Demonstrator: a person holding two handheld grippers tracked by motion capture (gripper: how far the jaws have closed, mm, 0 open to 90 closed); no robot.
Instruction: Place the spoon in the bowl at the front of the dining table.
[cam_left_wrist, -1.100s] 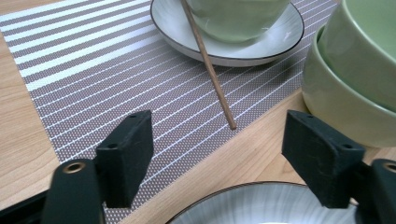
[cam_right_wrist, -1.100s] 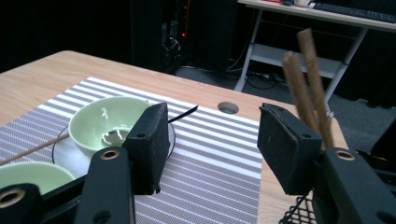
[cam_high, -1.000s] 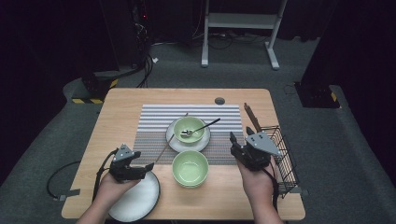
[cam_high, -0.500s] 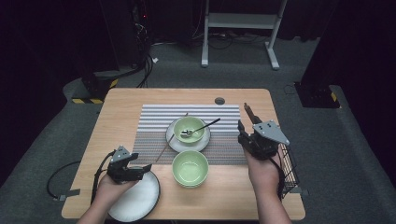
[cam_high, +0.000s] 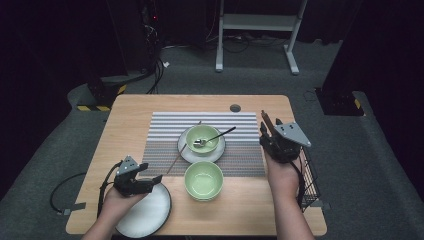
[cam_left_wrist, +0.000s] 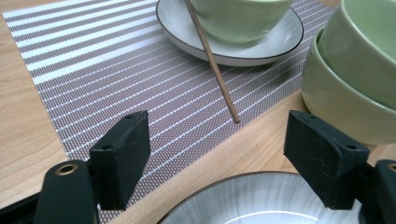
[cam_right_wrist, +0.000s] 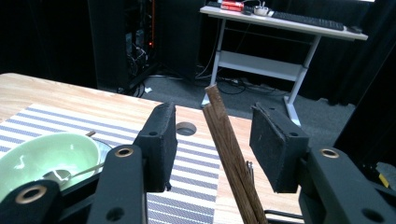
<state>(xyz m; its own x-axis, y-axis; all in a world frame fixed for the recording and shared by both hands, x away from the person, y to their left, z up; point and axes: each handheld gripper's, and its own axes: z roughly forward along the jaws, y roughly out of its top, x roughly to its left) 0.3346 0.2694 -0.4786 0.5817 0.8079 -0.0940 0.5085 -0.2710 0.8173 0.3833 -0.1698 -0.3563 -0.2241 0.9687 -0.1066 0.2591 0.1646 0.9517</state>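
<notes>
**A:** status R side?

**B:** Table (cam_high: 130, 125) layout, high view: mat (cam_high: 165, 125) ctr, wire basket (cam_high: 311, 175) on the edge at 4 o'clock, plate (cam_high: 145, 215) at 7, empty bowl (cam_high: 203, 180) at 6, 2nd bowl (cam_high: 202, 137) w/ spoon (cam_high: 216, 135) at ctr. What changed: R hand has slid toward 12 along the basket side vs a sec ago. R gripper (cam_right_wrist: 212, 116) jaws have just been closing, now about mid-width. Sticks (cam_right_wrist: 229, 154) are between them, but there's a gap on both sides and the pads aren't on the wood yet.

**A:** so no grip?

**B:** Not yet. My read: lined up, squeeze under way, and the pick only starts when the pads bite.

**A:** sticks' pose?

**B:** At table's 3 o'clock edge, just off the mat. A pair, side by side, touching. Long axis steep: top ends up and away toward 11–12, low ends toward 5 at the basket. Low ends are hidden behind the gripper, so can't tell what they rest on.

**A:** L side?

**B:** L gripper (cam_left_wrist: 219, 116) hasn't moved, jaws wide and holding nothing, over the plate rim. A loose single stick (cam_left_wrist: 212, 60) leans on the saucer ahead of it.
</notes>
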